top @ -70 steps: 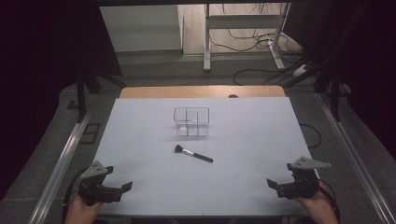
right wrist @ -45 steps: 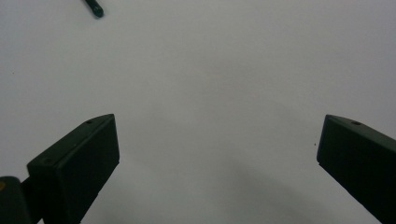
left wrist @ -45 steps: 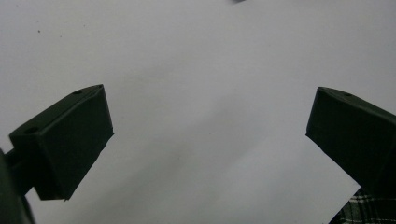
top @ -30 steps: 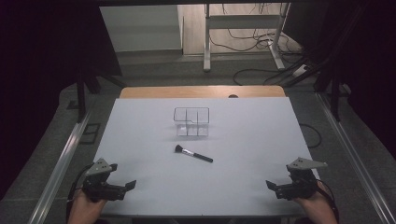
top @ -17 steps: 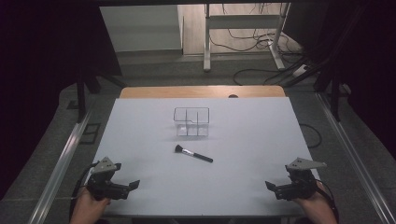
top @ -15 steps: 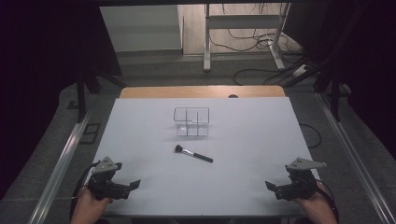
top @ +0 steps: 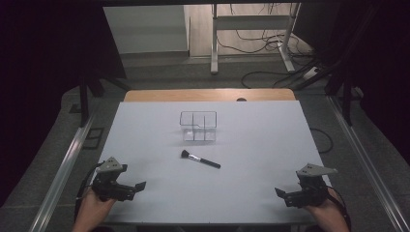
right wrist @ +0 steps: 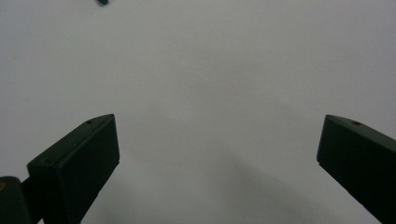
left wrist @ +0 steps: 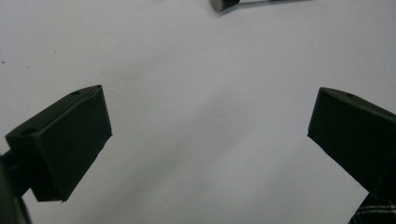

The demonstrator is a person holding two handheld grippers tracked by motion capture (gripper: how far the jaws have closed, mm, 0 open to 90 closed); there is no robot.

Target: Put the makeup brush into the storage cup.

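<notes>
Room: we see a dark space beyond our tools, with a grey floor (top: 58, 145), cables and a pale metal frame (top: 251, 29) far ahead.
Desk: a white sheet (top: 261, 145) covers the desk out ahead of both tools; a strip of bare wood (top: 208, 94) shows at the far edge.
Rails: a metal rail (top: 63, 169) runs just outside our left tool, another (top: 367, 164) outside the right.
Container: a clear box with dividers (top: 198, 126) stands upright well ahead of both tools, roughly midway between them; we can make out nothing inside its compartments.
Brush: a makeup brush (top: 199, 159) lies flat on the sheet, nearer to us than the box and apart from it, bristle end towards the left tool, dark handle towards the right; well apart from both tools.
Left tool (top: 138, 187): we hold it low at the near left corner, jaws spread wide, nothing between them.
Right tool (top: 280, 193): held low at the near right corner, jaws spread wide over bare sheet.
</notes>
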